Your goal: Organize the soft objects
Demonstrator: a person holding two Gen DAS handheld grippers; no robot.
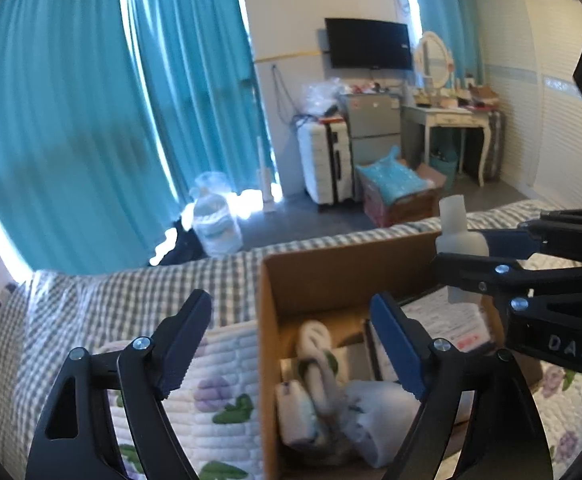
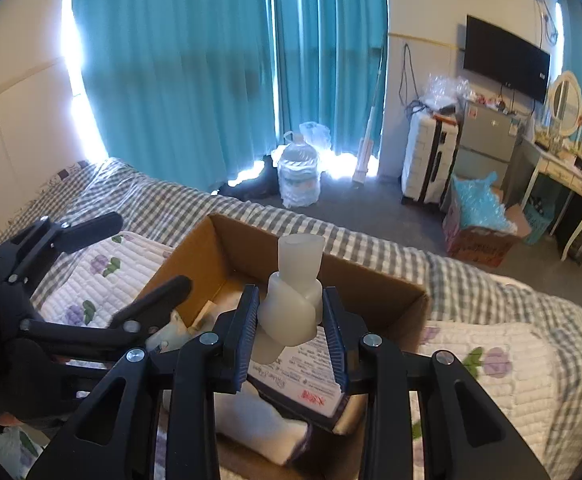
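Note:
A brown cardboard box (image 1: 283, 280) stands open on the bed; it also shows in the right wrist view (image 2: 375, 284). Inside lie rolled white soft items (image 1: 319, 360), a white bundle (image 2: 259, 424) and a printed packet (image 2: 311, 376). My right gripper (image 2: 291, 320) is shut on a knotted translucent white soft piece (image 2: 291, 300) and holds it above the box; from the left wrist view the piece (image 1: 459, 240) hangs over the box's right side. My left gripper (image 1: 291, 340) is open and empty, over the box's left wall; it also shows in the right wrist view (image 2: 147, 248).
The box rests on a floral quilt (image 1: 219, 380) over a grey checked bedspread (image 2: 491, 280). Beyond the bed are teal curtains (image 2: 211, 80), a water jug (image 2: 299, 176), a white suitcase (image 2: 427, 160) and a dressing table (image 1: 447, 120).

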